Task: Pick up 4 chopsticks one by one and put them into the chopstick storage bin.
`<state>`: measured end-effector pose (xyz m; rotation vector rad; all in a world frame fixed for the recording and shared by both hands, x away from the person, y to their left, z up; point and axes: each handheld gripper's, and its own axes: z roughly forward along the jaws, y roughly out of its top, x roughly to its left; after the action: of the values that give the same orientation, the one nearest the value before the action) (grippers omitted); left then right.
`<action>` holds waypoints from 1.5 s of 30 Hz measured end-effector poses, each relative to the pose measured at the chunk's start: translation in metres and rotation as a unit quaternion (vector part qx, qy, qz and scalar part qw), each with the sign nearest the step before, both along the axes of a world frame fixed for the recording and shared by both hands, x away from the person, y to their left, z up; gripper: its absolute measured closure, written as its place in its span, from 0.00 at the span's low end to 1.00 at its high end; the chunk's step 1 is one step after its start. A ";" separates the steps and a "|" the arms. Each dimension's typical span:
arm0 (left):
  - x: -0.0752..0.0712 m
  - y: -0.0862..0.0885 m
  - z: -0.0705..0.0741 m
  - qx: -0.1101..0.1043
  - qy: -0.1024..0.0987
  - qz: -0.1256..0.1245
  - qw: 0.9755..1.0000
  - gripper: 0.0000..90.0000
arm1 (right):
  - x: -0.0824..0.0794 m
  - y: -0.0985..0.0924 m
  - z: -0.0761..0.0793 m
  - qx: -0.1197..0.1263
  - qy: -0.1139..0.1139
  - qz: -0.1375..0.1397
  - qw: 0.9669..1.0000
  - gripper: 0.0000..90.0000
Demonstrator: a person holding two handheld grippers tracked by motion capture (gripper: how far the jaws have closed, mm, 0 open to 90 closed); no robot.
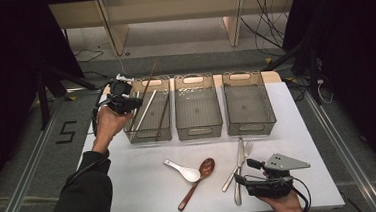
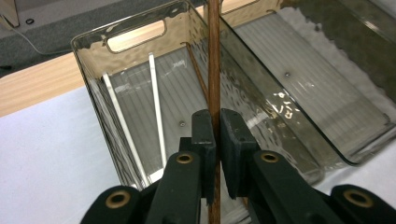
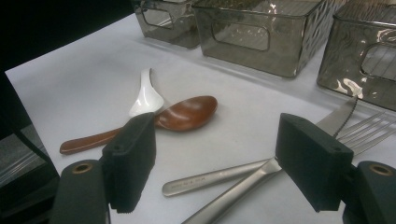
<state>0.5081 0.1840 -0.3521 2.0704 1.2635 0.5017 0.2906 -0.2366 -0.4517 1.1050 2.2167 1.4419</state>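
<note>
Left gripper [image 2: 217,140] clamps 1 slim wooden chopstick [image 2: 214,60] — right gripper [image 3: 229,163] gapes above smooth steel cutlery [image 3: 224,176].

1. The table [image 1: 131,190] is covered by a white sheet, with a strip of bare wood showing along its 12 o'clock edge.
2. Three smoky clear bins stand side by side toward 12 o'clock: the left bin [image 1: 150,133], the middle bin [image 1: 199,130] and the right bin [image 1: 251,126].
3. Near the centre, toward 6 o'clock, a white spoon [image 1: 183,170] lies with its bowl touching the bowl of a brown wooden spoon [image 1: 197,182].
4. Toward 4 o'clock, a knife [image 1: 240,167] and a fork [image 1: 239,166] lie crossed.
</note>
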 end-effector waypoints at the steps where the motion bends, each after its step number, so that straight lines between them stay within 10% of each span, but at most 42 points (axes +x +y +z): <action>1: 0.002 0.000 -0.001 0.002 0.001 0.001 1.000 0.94 | 0.000 0.000 0.000 0.000 0.001 0.000 1.000 0.33; 45: 0.028 -0.001 -0.048 0.004 0.028 0.030 0.999 0.93 | 0.000 0.000 -0.001 0.002 0.003 0.002 1.000 0.33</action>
<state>0.5362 0.1830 -0.4003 2.0705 1.3609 0.4789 0.2906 -0.2368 -0.4524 1.1082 2.2216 1.4464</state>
